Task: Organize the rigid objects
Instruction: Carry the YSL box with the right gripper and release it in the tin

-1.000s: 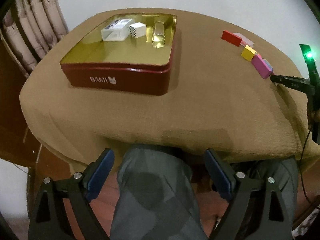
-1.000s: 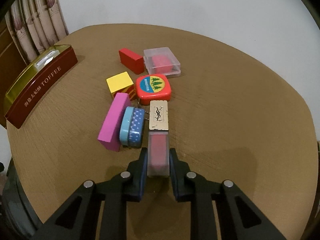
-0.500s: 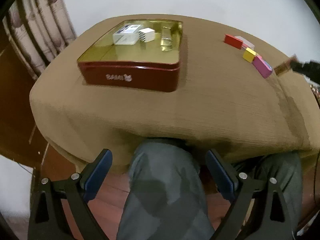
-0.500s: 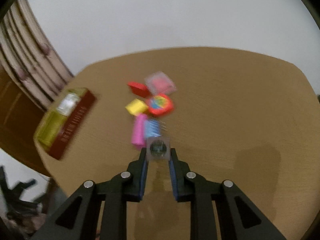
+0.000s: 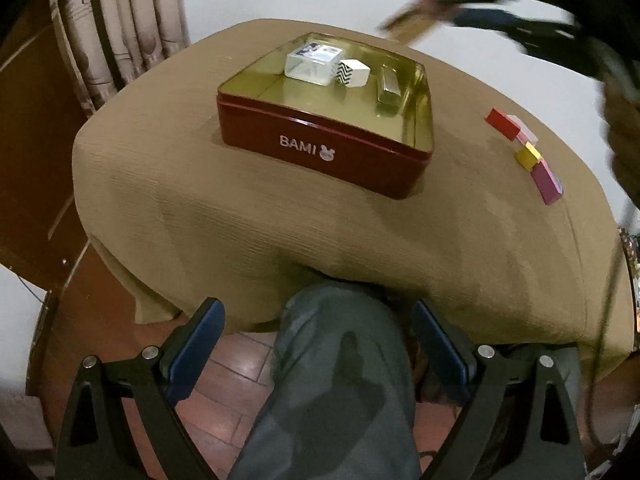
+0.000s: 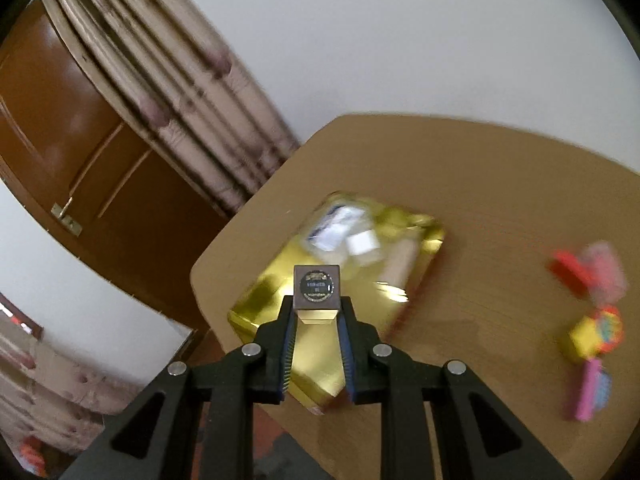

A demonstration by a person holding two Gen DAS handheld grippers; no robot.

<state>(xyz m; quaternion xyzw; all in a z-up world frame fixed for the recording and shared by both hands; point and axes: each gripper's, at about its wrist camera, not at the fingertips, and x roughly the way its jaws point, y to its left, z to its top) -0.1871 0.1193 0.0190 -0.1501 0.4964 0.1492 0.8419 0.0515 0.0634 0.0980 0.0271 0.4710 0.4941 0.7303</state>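
Left-wrist view first: the left gripper (image 5: 316, 336) hangs off the near edge of the table (image 5: 280, 220), jaws spread wide with nothing between them but the person's trouser leg (image 5: 336, 360) below. At twelve o'clock from it sits the red tin (image 5: 320, 148), lid off, gold floor showing, holding a clear case (image 5: 312, 65), a white cube (image 5: 354, 73) and a gold bar (image 5: 389, 87). At two o'clock lie loose blocks: a red block (image 5: 502, 123), a yellow cube (image 5: 527, 155) and a magenta bar (image 5: 546, 182), touching in a row. The blurred right gripper (image 5: 460, 8) crosses the top at one o'clock.

Right-wrist view: the right gripper (image 6: 316, 320) is clamped on a small lipstick case (image 6: 317, 289), its long axis running straight out along the fingers, square end cap facing the camera. The tin's gold interior (image 6: 400, 264) lies directly beyond and below the jaws at twelve o'clock, so this hand is far the nearer. Free floor shows on the near side; the items already inside crowd the far end. The remaining pile (image 6: 588, 320) sits at three o'clock, well apart. Nothing visibly blocks a descent, though blur hides fine detail.
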